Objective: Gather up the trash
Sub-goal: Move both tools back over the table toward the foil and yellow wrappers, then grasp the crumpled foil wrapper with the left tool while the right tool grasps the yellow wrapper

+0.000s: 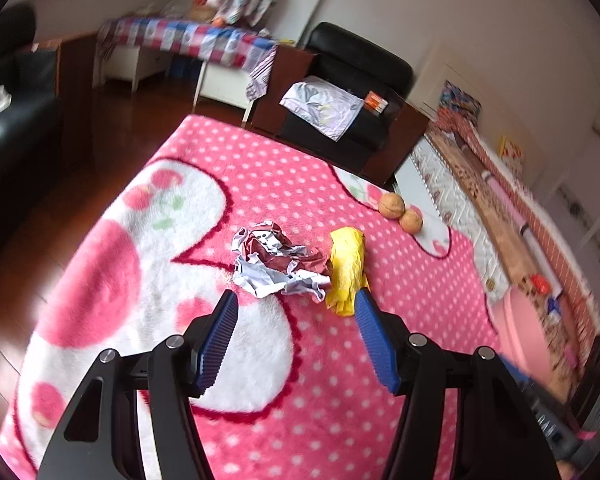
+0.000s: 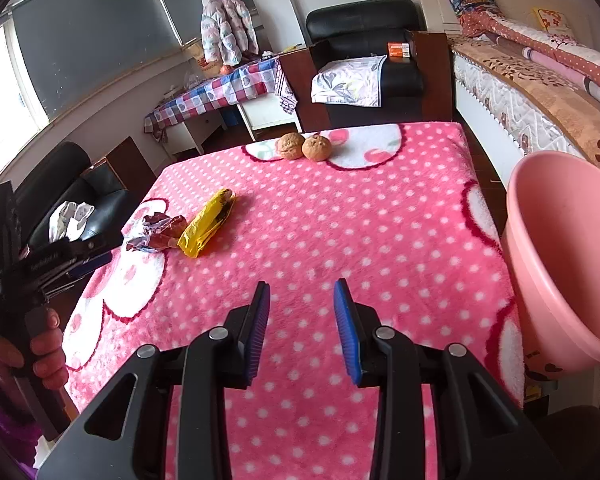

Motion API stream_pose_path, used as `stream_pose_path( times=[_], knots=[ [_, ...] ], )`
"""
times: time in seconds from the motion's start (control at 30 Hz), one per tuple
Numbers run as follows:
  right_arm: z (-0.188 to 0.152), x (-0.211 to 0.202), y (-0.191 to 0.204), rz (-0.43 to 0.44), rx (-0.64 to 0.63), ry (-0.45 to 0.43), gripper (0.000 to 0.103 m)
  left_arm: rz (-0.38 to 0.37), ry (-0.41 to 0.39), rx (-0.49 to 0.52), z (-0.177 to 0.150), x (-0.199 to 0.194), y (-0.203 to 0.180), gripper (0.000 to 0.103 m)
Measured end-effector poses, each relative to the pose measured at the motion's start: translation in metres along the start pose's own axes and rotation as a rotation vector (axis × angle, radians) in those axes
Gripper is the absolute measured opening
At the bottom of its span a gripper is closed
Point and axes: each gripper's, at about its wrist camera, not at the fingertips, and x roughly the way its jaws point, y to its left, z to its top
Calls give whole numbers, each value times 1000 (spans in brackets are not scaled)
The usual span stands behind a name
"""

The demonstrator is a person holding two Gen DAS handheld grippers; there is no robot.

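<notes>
Trash lies in two pieces on the pink dotted blanket (image 2: 340,240) that covers the table: a crumpled silver-and-maroon wrapper (image 1: 278,262) and a yellow wrapper (image 1: 346,268), touching each other side by side. Two round brown walnuts (image 1: 400,212), near the far edge, lie well apart from the wrappers; whether they count as trash I cannot tell.

Step in hand: approach for the first pick. My left tongs (image 1: 296,300) are spread wide and empty, angled down at the table, with the crumpled wrapper just ahead of the tips and the yellow wrapper just beyond the right-hand finger. No pad touches either piece yet. My right tongs (image 2: 302,292) stand at a narrower gap, also empty, over bare blanket, well apart from both wrappers. A pink basin (image 2: 560,260) sits just beside the table on my right; I judge it to be the collection vessel.

Next move, as I judge it:
1. Lower the left tongs until the crumpled wrapper sits between the pads.
2. Close on its bulk, not on a loose flap, since foil of this kind tears or slips.
3. Keep the tips clear of the blanket pile, which may snag.
4. Avoid dragging the yellow wrapper along.
</notes>
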Motion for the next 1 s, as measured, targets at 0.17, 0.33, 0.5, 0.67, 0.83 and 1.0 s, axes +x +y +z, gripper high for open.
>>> stream_pose_path(
  times=[0.17,0.33,0.5,0.67,0.83,1.0],
  knots=[
    [1,6,8,2,-26,11,34,-3,31,-137,9,18,14,60],
    [6,14,24,20,-70,24,34,1,86,-229,13,39,26,53],
    [17,28,46,69,-106,41,34,2,125,-244,11,49,40,10],
    [33,53,67,125,-110,77,34,-7,56,-234,12,29,53,8],
    [47,93,83,146,-60,165,34,12,-19,-195,15,3,58,8],
    [51,122,92,112,-16,209,34,17,-55,-155,13,-14,61,8]
  ],
)
